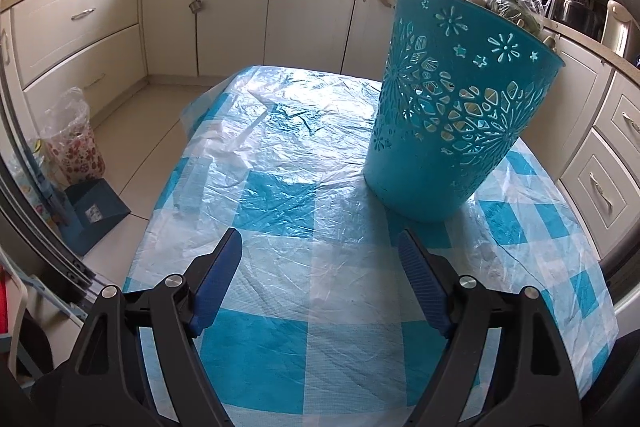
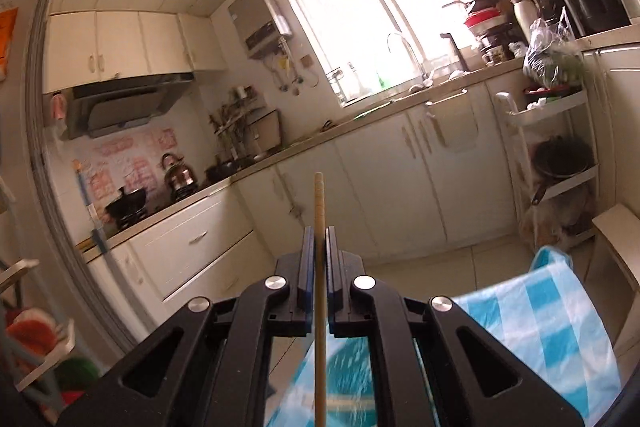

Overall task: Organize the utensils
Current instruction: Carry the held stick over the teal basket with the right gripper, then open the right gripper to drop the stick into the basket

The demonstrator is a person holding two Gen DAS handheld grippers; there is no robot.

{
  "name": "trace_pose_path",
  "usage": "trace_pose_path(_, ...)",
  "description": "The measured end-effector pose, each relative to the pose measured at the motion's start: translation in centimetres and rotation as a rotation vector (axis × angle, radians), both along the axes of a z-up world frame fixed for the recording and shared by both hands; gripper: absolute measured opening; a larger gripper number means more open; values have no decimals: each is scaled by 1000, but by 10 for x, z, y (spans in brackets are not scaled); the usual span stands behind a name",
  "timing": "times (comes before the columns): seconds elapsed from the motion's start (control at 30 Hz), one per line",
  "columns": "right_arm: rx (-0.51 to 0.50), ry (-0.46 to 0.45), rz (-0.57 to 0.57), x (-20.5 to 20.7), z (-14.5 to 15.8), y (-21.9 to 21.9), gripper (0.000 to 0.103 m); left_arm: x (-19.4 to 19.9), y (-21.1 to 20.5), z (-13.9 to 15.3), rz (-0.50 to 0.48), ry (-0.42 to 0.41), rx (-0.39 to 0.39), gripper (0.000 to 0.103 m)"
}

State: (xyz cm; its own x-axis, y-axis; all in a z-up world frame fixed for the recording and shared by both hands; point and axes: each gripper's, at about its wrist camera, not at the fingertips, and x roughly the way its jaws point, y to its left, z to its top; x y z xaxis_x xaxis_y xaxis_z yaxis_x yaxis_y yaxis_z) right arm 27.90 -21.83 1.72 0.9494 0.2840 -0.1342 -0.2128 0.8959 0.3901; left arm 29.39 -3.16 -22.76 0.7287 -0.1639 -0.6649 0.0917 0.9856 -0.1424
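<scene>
Left wrist view: the left hand-held gripper (image 1: 320, 259) stands wide open with nothing between its blue pads, above the checked surface (image 1: 256, 359). A turquoise basket (image 1: 448, 131) stands upright on that surface at about 1 o'clock, apart from the fingers.

Right wrist view: the right hand-held gripper (image 2: 319, 235) is closed on a wooden chopstick (image 2: 319, 203), which passes between the pads and points to 12 o'clock.

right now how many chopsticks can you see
1: a wooden chopstick clamped upright between the right gripper fingers. More may be hidden inside the teal basket.
</scene>
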Motion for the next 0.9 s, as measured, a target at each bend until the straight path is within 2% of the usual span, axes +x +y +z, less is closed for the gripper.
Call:
trace_pose_path(0.1, -7, 26, -42, 23, -11, 1, 6, 0, 0, -1, -4, 2, -4, 77)
trace_pose_path(0.37, -76, 103, -77, 39, -38, 6, 6, 0, -1, -1, -7, 5, -5, 77)
trace_pose_path(0.47, -83, 110, -73, 37, -38, 7, 6, 0, -1, -1, -7, 7, -5, 77)
trace_pose_path(0.67, -160, 126, -43, 33, -36, 16, 6, 1, -1, -2, -7, 8, -6, 77)
trace_pose_path(0.9, -187, 194, 8, 18, -49, 16, 6, 1, 1, -3, -3, 9, -12, 77)
